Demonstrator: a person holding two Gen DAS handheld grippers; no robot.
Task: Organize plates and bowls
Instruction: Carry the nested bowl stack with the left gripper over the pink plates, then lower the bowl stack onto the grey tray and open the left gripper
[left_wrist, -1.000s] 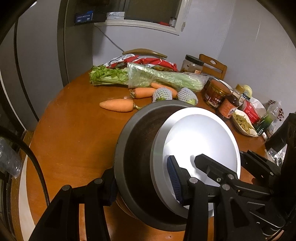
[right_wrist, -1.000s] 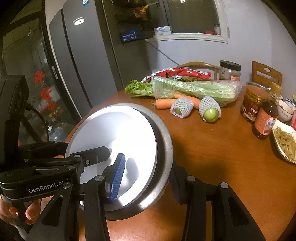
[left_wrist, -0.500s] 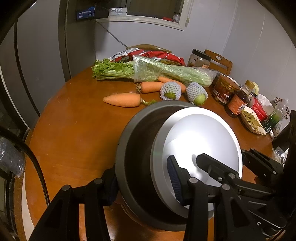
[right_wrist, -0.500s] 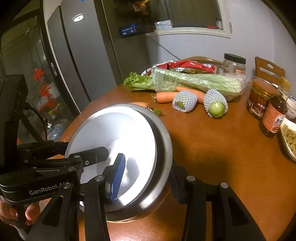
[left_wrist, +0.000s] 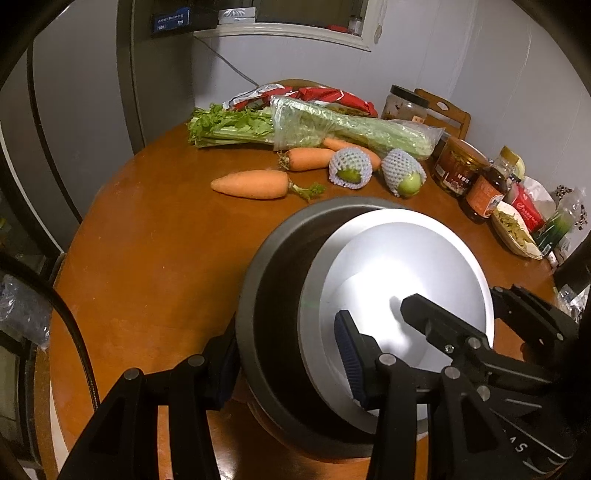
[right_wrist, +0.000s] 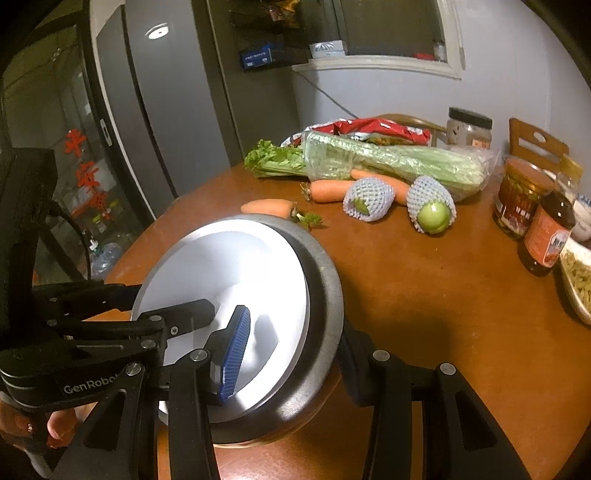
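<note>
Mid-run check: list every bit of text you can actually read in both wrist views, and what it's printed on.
"GenRobo": white lettering, cut off, on the left gripper body, right wrist view.
"S": lone white letter on the right gripper body, left wrist view.
Brown sauce bottle label: too blurred.
Red-lidded jar label: too blurred.
Blue box on the window ledge: unreadable.
Red ornaments on the glass door: not legible.
</note>
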